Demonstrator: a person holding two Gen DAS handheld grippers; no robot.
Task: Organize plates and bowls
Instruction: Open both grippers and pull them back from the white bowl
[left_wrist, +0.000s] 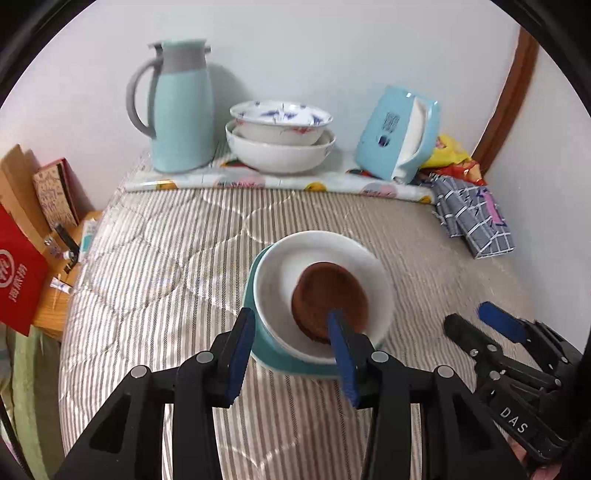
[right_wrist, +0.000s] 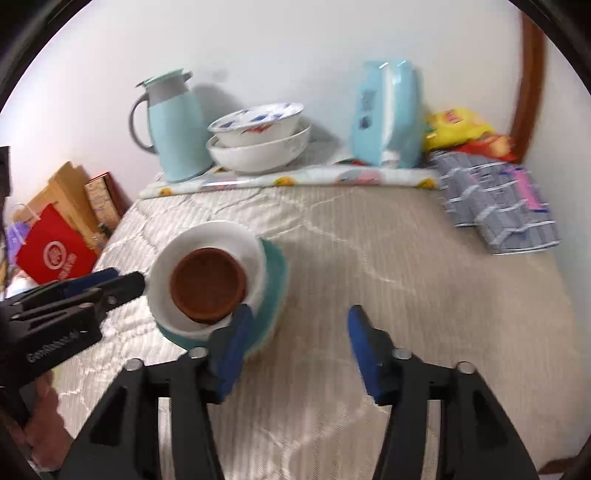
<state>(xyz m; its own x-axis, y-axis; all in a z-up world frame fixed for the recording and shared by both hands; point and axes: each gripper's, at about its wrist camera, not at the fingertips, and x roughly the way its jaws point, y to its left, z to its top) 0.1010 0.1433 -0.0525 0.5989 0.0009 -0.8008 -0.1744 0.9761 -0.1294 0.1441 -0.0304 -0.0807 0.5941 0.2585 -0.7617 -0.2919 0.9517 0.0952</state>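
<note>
Plates and bowls stand in two groups on the striped quilt (left_wrist: 155, 258). Far left, a red bag (left_wrist: 18, 273) leans beside boxes. At the wall, a pale blue jug (left_wrist: 181, 110) stands just left of two nested white bowls (left_wrist: 277, 136) on a fruit-print cloth (left_wrist: 258, 181). Mid-quilt, a brown dish (left_wrist: 325, 295) sits in a white bowl (left_wrist: 280, 284), itself on a teal plate (left_wrist: 258, 339). Left gripper (left_wrist: 291, 332): jaws partly open astride the near rim of that stack, pads not pressing, nothing held. Right gripper (right_wrist: 299, 332): jaws wider open over bare quilt, empty. Further right, a blue tissue pack (left_wrist: 395, 136), yellow snack bags (left_wrist: 450, 155) and checked cloths (left_wrist: 472, 218) lie by the wall
</note>
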